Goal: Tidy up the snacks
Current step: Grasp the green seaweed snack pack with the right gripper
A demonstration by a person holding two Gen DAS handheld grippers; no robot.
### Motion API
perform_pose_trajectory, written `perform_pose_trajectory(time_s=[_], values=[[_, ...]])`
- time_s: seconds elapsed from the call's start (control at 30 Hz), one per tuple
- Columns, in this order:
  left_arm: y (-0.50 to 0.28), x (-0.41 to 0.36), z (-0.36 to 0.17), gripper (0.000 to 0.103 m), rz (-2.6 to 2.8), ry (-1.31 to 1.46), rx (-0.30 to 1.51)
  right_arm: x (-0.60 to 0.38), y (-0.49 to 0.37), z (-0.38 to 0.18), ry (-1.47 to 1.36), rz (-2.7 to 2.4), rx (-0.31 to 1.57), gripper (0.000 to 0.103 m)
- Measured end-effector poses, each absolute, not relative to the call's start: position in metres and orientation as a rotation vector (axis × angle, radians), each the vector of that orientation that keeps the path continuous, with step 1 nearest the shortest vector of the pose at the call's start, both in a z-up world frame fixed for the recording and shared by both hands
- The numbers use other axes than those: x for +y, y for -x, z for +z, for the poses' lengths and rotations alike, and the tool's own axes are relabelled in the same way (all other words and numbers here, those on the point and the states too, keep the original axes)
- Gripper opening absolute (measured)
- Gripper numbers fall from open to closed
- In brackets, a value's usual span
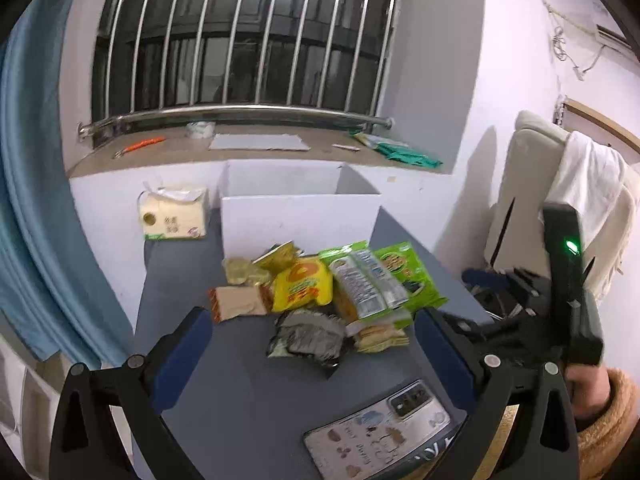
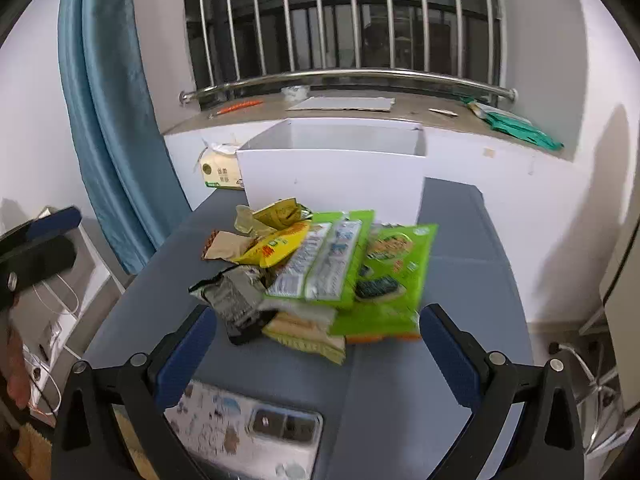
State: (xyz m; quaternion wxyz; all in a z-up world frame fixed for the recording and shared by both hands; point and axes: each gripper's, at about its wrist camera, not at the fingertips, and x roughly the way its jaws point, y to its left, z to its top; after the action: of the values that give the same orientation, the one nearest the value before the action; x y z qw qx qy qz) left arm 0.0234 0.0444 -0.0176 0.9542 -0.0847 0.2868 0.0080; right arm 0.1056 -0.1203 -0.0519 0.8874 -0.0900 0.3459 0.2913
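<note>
From the left wrist view, a matte grey-blue table (image 1: 240, 400) stands against a white wall under a barred window (image 1: 248, 40) with a steel rail and a stone sill; a blue curtain (image 1: 36, 200) hangs in soft folds at the left. A white, open-topped box (image 1: 300, 216) sits at the table's far edge, a soft tissue pack (image 1: 174, 214) beside it. The snack pile (image 1: 320, 296) lies just in front of the box: crinkly glossy packets, a yellow bag (image 1: 302, 284), a green seaweed packet (image 1: 408, 276), a silver-grey foil pouch (image 1: 308, 336) nearest the camera. A phone (image 1: 380, 428) in a patterned case lies flat at the near edge. The left gripper (image 1: 314, 344) hangs above the table with its blue-padded jaws spread wide, holding nothing (a hand in a fuzzy sleeve shows at the right). From the right wrist view, the same table (image 2: 460, 280), box (image 2: 332, 176) and curtain (image 2: 112, 120) appear, with the snack pile (image 2: 320, 272) mid-table, well short of the right gripper (image 2: 316, 340), whose jaws are likewise spread and empty; the phone (image 2: 248, 428) lies below them.
</note>
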Motion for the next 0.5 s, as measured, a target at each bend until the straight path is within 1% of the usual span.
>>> perform_pose_trajectory(time_s=[0.33, 0.5], values=[[-0.010, 0.066, -0.036, 0.103, 0.057, 0.205, 0.613, -0.052, -0.158, -0.083, 0.356, 0.541, 0.814, 0.103], [-0.006, 0.075, -0.041, 0.103, 0.070, 0.230, 0.620, -0.040, -0.184, -0.103, 0.362, 0.505, 0.893, 0.103]])
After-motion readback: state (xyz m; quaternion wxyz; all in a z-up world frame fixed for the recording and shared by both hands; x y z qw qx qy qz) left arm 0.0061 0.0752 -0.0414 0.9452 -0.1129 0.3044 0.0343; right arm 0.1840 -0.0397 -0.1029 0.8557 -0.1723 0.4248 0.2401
